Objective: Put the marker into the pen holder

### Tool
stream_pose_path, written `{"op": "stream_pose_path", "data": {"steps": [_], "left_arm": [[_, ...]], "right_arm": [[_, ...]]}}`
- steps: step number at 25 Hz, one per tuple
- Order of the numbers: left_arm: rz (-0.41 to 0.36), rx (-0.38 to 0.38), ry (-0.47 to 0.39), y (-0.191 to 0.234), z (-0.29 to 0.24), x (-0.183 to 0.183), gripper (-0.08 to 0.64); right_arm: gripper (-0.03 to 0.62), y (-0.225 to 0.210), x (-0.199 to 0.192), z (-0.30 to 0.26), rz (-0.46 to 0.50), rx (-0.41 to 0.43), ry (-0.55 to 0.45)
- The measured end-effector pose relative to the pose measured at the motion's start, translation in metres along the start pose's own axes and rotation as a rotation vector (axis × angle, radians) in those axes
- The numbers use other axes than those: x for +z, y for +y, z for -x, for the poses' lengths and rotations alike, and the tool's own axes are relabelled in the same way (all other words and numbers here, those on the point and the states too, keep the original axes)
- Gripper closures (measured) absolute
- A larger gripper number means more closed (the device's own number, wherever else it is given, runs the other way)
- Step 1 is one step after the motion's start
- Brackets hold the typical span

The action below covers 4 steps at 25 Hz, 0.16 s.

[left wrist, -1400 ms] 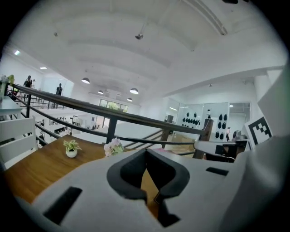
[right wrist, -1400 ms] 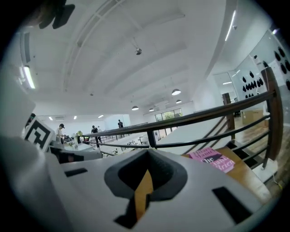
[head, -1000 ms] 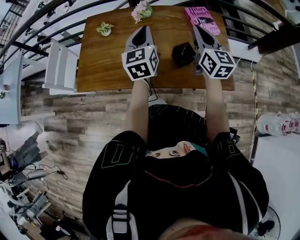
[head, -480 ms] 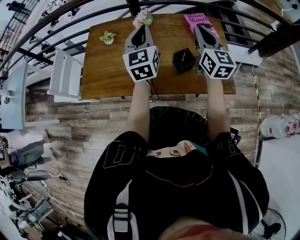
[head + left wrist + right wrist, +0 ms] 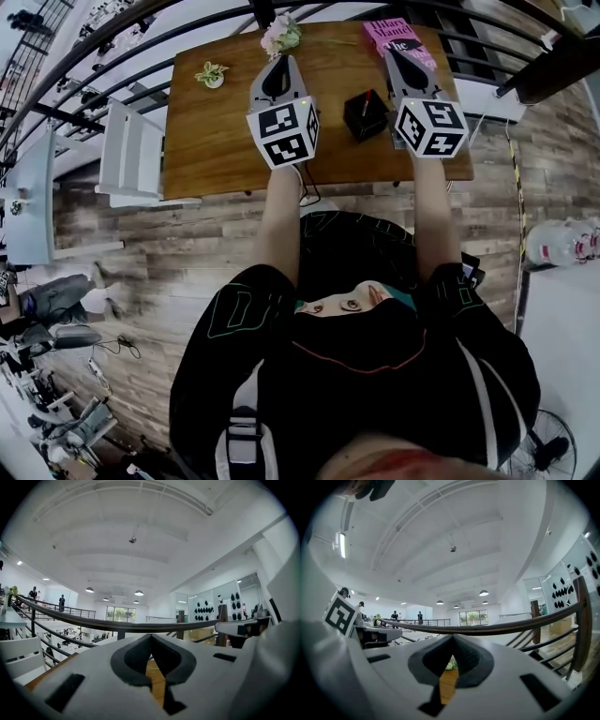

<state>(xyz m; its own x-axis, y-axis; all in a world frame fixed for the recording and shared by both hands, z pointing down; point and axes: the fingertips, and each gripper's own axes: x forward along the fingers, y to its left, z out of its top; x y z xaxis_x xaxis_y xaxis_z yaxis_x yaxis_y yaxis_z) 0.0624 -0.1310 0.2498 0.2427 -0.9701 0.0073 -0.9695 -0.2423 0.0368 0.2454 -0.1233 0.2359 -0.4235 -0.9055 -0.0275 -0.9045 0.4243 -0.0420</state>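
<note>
The fingers (image 5: 132,660) of the left gripper (image 5: 151,637) are pressed together at their tips. Nothing sits between their dark pads, and only a strip of brown wooden worktop (image 5: 156,680) shows through the gap below. The fingers (image 5: 472,659) of the right gripper (image 5: 452,638) are likewise closed on nothing. Through that gap a sliver of wood and a pale green-white blur appear, too small to identify.

In the head view the left gripper (image 5: 278,60) and right gripper (image 5: 392,49) are held side by side above the near half of the worktop (image 5: 211,150), pointing away from the person. Each carries its white cube with black square markers toward the person's end.

The black, square pen holder (image 5: 365,113) stands on the worktop between the two grippers, just beside the right one and apart from both.

Farther back, a pink book (image 5: 395,34) lies at the far right of the worktop, partly behind the right gripper. A bunch of pale pink flowers (image 5: 281,35) sits at the far edge beyond the left gripper. A small green plant in a white pot (image 5: 212,74) stands toward the far left corner.

A white slatted chair (image 5: 131,150) stands just beside the worktop's left side on the wood-plank floor (image 5: 187,253).
</note>
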Motion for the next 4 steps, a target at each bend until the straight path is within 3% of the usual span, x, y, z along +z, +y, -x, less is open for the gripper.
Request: {"op": "stream_pose_path", "data": {"steps": [4], "left_arm": [[0.005, 0.006, 0.016, -0.0028, -0.0026, -0.0093, 0.551]], "right_arm": [[0.589, -0.0056, -0.0044, 0.0005, 0.005, -0.002, 0.01]]}}
